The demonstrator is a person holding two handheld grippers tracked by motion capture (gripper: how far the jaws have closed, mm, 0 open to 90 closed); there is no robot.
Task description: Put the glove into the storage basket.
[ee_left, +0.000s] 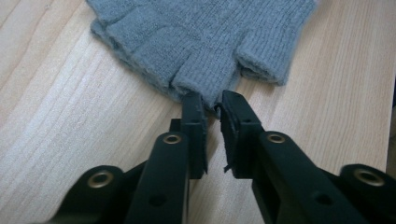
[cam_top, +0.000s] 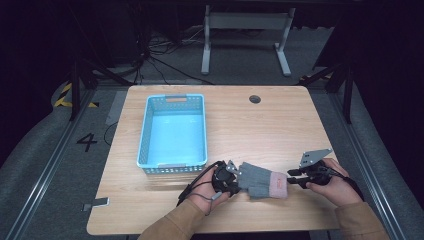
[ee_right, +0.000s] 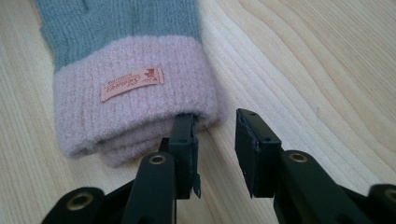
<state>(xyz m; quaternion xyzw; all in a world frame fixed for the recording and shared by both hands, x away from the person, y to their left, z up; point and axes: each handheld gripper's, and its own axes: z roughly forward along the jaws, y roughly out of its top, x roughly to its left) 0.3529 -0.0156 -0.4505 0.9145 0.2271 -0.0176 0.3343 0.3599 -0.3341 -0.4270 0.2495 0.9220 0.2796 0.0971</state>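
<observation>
I hold a gripper at each end of the glove (cam_top: 260,181), which lies flat on the near part of the table (cam_top: 250,125), between my hands and just right of the basket's near corner. The work, as I judge it, is to lift the glove and set it in the basket (cam_top: 173,130), so both ends need a true bite before I raise anything.

My left gripper (ee_left: 212,100) is at the finger end. Its jaws stand a narrow gap apart, and the tip of one grey knit finger (ee_left: 201,77) sits right at that gap; whether they already pinch the wool I cannot tell. I should push in a little deeper so that more than a fringe is caught.

My right gripper (ee_right: 217,123) is at the pink cuff (ee_right: 135,112). Its jaws are clearly apart: the left one touches the cuff's folded edge, tucked under or against it, while the right one hangs over bare wood. I ought to shift left so that the cuff lies between both jaws, then squeeze.

Farther off to the left, the blue basket stands empty, its near rim close to my left hand (cam_top: 207,192). Lifting both ends level should keep the glove from sagging onto the rim.
</observation>
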